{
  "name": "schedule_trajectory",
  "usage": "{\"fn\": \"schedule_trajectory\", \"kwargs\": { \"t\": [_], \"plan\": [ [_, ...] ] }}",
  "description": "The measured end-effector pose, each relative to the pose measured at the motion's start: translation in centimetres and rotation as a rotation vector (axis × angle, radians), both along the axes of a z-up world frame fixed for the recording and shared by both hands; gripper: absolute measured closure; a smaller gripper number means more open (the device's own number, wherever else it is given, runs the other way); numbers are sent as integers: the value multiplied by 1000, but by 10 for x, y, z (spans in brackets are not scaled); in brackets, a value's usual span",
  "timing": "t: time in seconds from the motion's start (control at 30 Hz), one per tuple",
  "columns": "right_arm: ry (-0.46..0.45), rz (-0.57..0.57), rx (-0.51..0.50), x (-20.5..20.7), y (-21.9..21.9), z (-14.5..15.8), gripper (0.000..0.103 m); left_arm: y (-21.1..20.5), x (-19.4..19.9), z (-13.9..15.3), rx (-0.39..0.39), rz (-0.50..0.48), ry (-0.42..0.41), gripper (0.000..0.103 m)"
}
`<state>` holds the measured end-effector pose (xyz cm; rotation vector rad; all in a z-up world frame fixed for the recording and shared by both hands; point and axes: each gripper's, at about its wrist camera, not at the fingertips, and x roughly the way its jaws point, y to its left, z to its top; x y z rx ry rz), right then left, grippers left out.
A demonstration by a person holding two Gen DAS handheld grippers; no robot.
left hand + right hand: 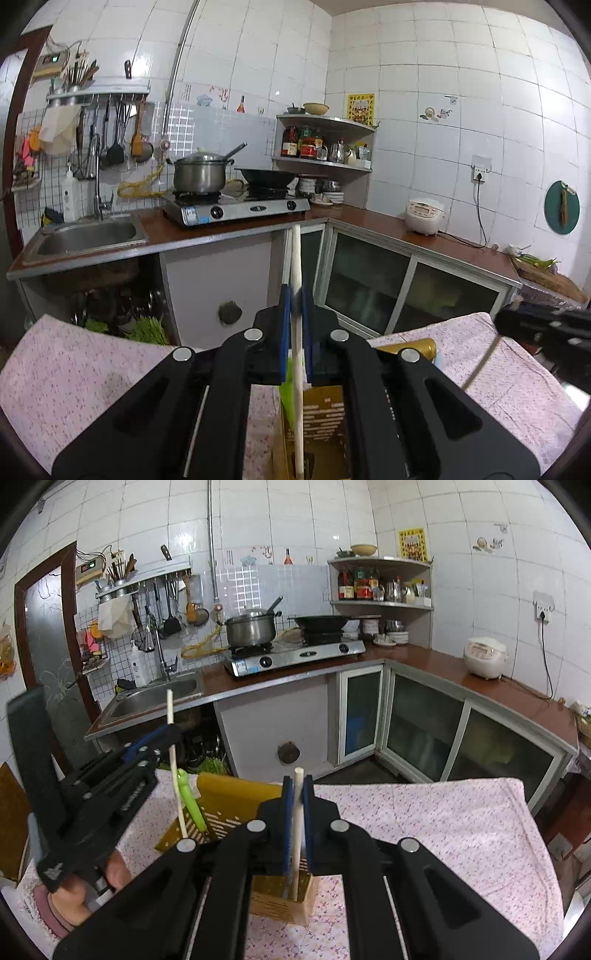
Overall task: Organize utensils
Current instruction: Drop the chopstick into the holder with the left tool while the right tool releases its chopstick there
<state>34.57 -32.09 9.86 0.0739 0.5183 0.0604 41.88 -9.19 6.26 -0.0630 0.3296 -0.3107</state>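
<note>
Here both grippers clamp cream chopsticks: left gripper (296, 295) on one chopstick (295, 258), right gripper (298, 786) on another (297, 812), lower ends below the fingers in the wooden holder (280, 904)

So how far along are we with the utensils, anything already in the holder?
Partly done, it looks like. A green utensil already stands in the yellow holder on the floral cloth. In hand: the left gripper and the right gripper are each shut on a white chopstick, both upright over the holder. Left: lowering and releasing both. No other loose utensils show on the cloth.
</note>
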Motion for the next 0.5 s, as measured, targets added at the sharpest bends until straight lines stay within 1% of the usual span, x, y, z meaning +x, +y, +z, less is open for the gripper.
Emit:
{"fn": "schedule_trajectory", "kwargs": {
  "t": [0.1, 0.27, 0.3, 0.33, 0.4, 0.47, 0.5],
  "plan": [
    [6, 2, -2, 3, 1, -9, 97, 2, -3, -3, 2, -7, 8, 98],
    [11, 7, 23, 4, -3, -9, 97, 3, -8, -8, 22, -10, 19, 98],
    [10, 8, 22, 4, -3, -10, 97, 5, -9, -9, 21, -9, 24, 98],
    [17, 9, 21, 5, -4, -11, 94, 5, -9, -9, 17, -9, 31, 98],
    [32, 15, 43, 7, -7, -12, 94, 8, -10, -10, 7, -12, 48, 98],
    [40, 10, 54, 7, -9, -14, 94, 9, -14, -10, 5, -16, 52, 96],
    [39, 4, 50, 7, -10, -15, 94, 11, -18, -8, 3, -19, 53, 91]
  ]
}}
